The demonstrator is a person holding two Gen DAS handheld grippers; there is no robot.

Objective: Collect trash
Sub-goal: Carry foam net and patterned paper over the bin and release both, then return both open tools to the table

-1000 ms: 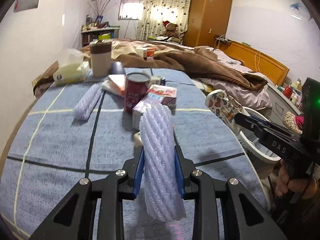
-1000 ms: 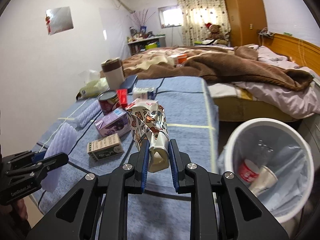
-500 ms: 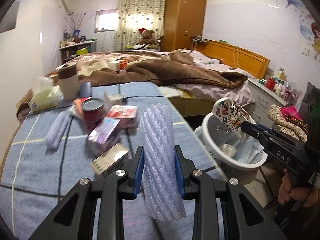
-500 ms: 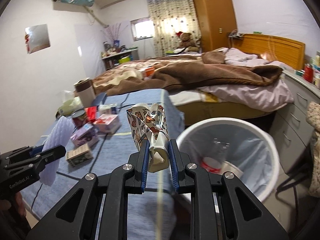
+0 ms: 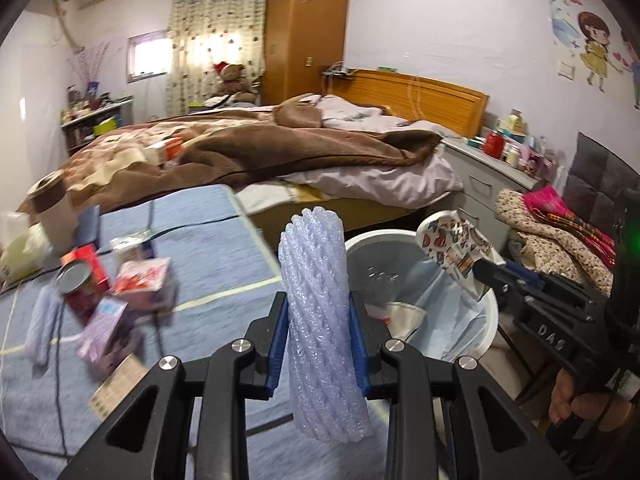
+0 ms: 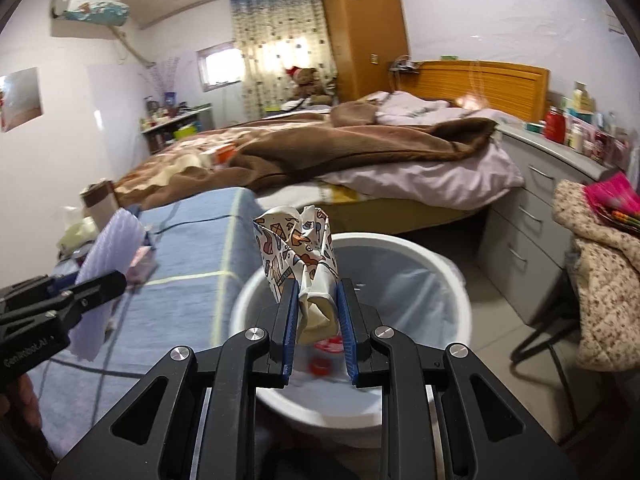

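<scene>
In the left wrist view, the left claw (image 5: 318,342) is closed on a white foam net sleeve (image 5: 318,312), which stands upright between the blue pads. In the right wrist view, the right claw (image 6: 318,320) is closed on a crumpled paper cup (image 6: 298,256) with a colourful cartoon print; the cup is squeezed flat at its lower part.

Just behind both claws is the white trash bin (image 6: 456,280), lined with a thin plastic bag. It stands on the floor beside the tabletop (image 5: 208,240), which carries a blue checked cloth. The paper cup hangs over the near rim of the bin. The foam sleeve is near the bin's left edge, but I cannot tell if it is fully above the opening. Some trash with red parts already lies inside the bin.

Farther left on the tabletop, more items wait: a red can (image 5: 76,284), some small cartons (image 5: 142,280) and another foam sleeve (image 5: 38,328), all blurred. Behind is a bed with a brown blanket (image 5: 280,148).

The step in hand seems to be the carrying of two pieces to the bin. The next move calls for bringing each claw well over the opening and then opening the jaws, so the light pieces fall inside and not on the rim.
</scene>
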